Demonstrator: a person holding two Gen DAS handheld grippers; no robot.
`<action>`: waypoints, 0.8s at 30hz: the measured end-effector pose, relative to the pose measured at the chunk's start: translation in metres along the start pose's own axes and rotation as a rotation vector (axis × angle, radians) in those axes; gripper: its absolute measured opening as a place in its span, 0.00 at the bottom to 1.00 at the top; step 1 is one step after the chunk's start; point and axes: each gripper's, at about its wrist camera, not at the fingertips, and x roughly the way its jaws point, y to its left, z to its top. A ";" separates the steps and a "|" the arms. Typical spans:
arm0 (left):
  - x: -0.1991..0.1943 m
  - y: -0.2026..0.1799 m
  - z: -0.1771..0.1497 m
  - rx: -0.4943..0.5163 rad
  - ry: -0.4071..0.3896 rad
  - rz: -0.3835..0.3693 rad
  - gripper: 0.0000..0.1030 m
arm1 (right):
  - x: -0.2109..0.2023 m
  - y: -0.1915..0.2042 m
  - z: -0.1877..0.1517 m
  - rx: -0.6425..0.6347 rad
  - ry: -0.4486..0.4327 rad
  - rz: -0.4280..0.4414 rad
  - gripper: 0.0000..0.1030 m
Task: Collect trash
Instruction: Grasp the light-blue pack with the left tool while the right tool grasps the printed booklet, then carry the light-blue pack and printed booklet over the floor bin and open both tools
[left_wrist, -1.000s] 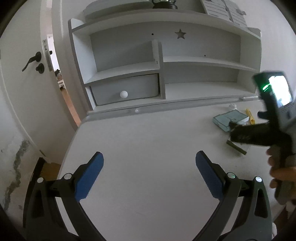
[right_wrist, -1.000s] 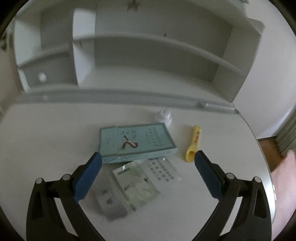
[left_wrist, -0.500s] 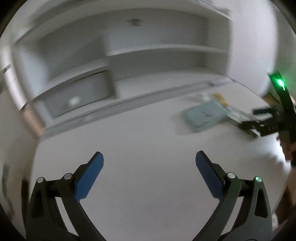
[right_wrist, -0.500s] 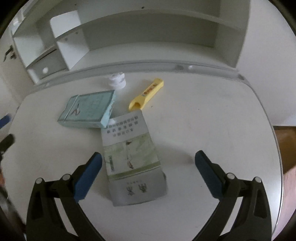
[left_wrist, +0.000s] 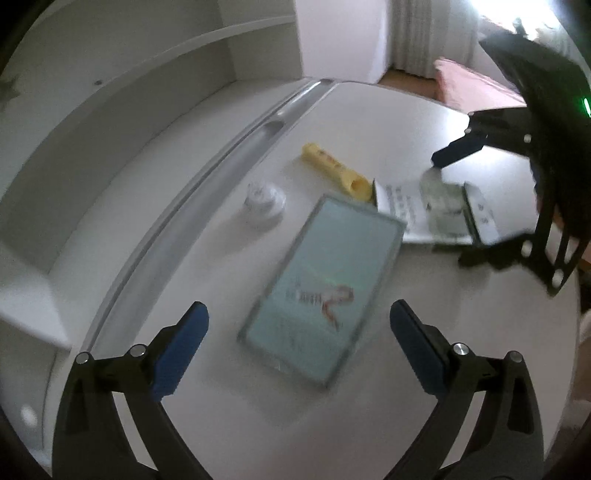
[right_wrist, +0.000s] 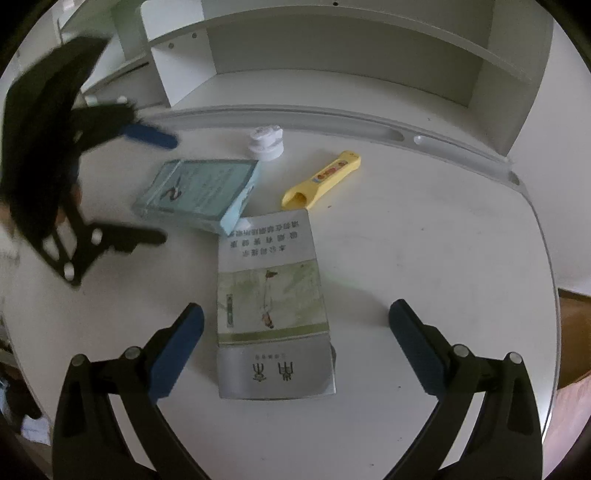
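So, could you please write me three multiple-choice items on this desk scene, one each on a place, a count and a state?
1. Where does the white cap lie?
A. beside the teal box's far end
B. on the flat pack
C. inside the left claw

2. How many yellow items lie on the desk?
A. none
B. one
C. three

3. How does the right claw stand?
A. shut on the flat pack
B. shut on nothing
C. open, holding nothing

Answers: 1 A, the cap sits on the desk by the box's far end. 2 B, only the yellow tube. 3 C, its fingers stand wide apart around the pack.
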 end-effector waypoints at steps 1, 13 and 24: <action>0.004 0.002 0.005 0.016 0.009 -0.016 0.93 | 0.000 0.003 -0.001 -0.020 0.001 -0.015 0.95; 0.013 -0.012 0.019 -0.039 0.001 -0.041 0.56 | -0.011 0.001 -0.002 -0.006 -0.063 -0.002 0.53; -0.013 -0.035 0.016 -0.032 0.002 0.032 0.56 | -0.038 -0.021 -0.011 0.086 -0.135 0.029 0.53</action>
